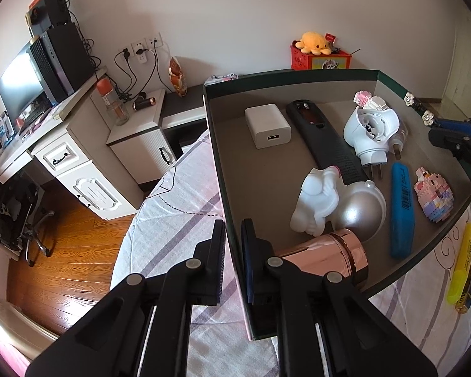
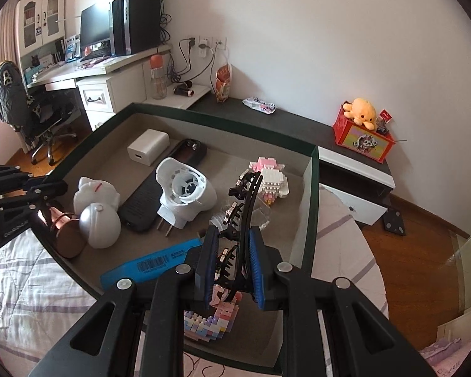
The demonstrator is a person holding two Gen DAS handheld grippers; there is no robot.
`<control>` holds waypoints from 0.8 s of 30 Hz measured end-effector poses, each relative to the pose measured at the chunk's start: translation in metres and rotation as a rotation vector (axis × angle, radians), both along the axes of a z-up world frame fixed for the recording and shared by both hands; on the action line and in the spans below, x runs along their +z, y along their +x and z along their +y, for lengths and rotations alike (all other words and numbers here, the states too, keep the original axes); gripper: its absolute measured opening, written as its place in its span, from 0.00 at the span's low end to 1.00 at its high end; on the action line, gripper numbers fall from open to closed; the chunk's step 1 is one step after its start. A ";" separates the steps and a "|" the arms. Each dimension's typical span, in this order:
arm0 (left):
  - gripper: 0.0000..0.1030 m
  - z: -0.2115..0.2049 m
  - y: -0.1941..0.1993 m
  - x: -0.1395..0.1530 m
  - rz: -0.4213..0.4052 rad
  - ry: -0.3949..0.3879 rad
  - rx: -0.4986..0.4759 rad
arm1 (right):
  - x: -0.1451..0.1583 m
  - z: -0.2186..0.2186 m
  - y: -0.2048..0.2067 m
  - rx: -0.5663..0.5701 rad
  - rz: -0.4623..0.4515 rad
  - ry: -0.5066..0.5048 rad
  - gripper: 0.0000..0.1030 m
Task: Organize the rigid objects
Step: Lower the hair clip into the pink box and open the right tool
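Your left tongs (image 1: 234, 245) clamp the box wall (image 1: 227, 188); right tongs (image 2: 232, 260) grip a black hair clip (image 2: 246, 207), its lower part hidden btwn pads.

Box (image 1: 298, 73) dark green outside, grey-brown inside. USB charger (image 1: 267, 125) white. Remote (image 1: 325, 135) black. Plug-in device (image 1: 372, 132) white. Cat figurine (image 1: 314, 202) white with a small red mark. Dome (image 1: 362, 210) silver on white base. Cylinder (image 1: 326, 249) shiny rose-gold. Blue highlighter (image 1: 402, 215) with black barcode print. Yellow highlighter (image 1: 460, 268) on bedsheet (image 1: 185, 188), which is white-pink with grey-purple stripes. Brick figure (image 1: 435, 198) pastel pink, lilac, white. Hair claw (image 2: 246, 216) black with white flowers. Gripper pads (image 2: 256, 270) blue, bodies black. Plush octopus (image 1: 314, 42) yellow on red crate (image 1: 320, 59). Floor (image 1: 69, 251) orange-brown woodgrain.
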State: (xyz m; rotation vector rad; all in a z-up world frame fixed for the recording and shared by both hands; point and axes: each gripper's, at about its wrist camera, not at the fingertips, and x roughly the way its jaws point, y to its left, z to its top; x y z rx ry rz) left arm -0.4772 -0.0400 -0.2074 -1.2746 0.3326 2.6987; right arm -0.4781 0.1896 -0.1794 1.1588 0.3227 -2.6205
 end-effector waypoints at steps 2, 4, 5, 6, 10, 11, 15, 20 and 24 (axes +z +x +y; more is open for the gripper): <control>0.09 0.000 0.000 0.000 0.000 -0.001 0.000 | -0.002 0.000 0.000 -0.003 -0.005 0.001 0.19; 0.10 0.000 0.000 0.000 0.000 -0.001 0.001 | -0.003 -0.001 -0.001 -0.004 -0.007 0.001 0.19; 0.10 0.000 0.000 0.000 0.000 -0.001 0.001 | -0.004 -0.001 -0.001 -0.003 -0.011 0.001 0.19; 0.10 0.000 0.000 0.000 0.000 0.000 0.001 | -0.004 -0.002 -0.001 -0.002 -0.011 -0.001 0.19; 0.10 0.000 0.000 0.000 -0.002 0.001 0.001 | -0.004 -0.002 -0.001 -0.005 -0.006 -0.007 0.19; 0.10 0.000 0.000 0.000 -0.001 0.000 0.001 | -0.003 -0.001 0.000 -0.006 -0.002 -0.010 0.19; 0.10 0.000 0.000 0.000 -0.001 0.001 0.001 | -0.002 -0.002 0.000 -0.004 -0.007 -0.016 0.20; 0.10 0.000 0.000 0.000 -0.001 0.001 0.000 | 0.002 -0.001 0.003 -0.010 0.003 -0.022 0.26; 0.10 0.000 0.000 0.001 -0.002 0.002 0.000 | 0.009 0.002 0.008 -0.013 0.018 -0.027 0.35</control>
